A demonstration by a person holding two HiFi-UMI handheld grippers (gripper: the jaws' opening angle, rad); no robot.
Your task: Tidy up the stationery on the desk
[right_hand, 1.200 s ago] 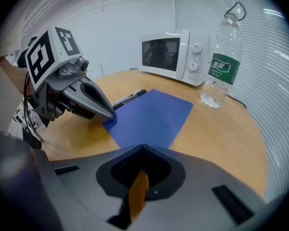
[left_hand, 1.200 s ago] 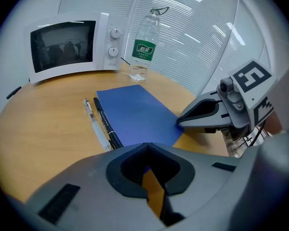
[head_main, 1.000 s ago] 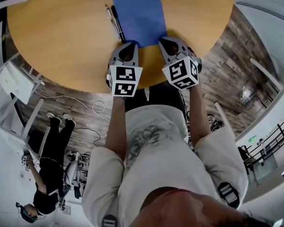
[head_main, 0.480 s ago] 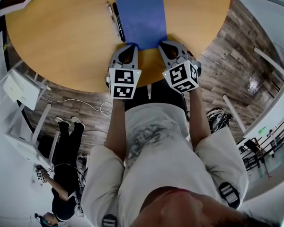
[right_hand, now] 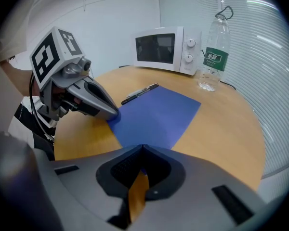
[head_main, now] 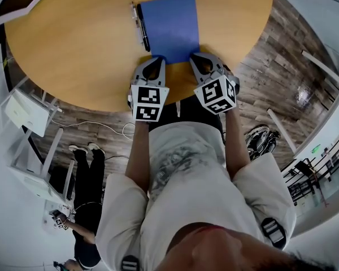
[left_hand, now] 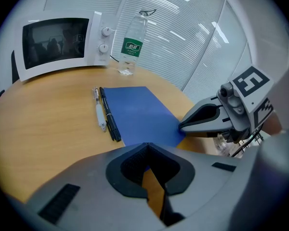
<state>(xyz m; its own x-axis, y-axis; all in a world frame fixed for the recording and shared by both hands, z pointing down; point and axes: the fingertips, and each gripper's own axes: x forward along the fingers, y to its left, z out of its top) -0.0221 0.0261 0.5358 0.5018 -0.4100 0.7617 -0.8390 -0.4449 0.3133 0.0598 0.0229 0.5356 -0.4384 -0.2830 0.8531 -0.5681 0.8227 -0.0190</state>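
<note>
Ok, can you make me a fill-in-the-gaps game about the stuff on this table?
The folder on the round table is coloured ____.
____ pens lie beside the folder, one white and one black.
The water bottle stands next to the ____.
Missing words: blue, two, microwave.

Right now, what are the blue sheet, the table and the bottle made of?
The blue sheet looks like thin plastic or card: it is flat, matte and sharp-cornered, and I can't tell which. The table looks like wood or wood-look laminate: smooth, orange-brown, with faint grain. The bottle looks like clear plastic: see-through, with a green label.
</note>
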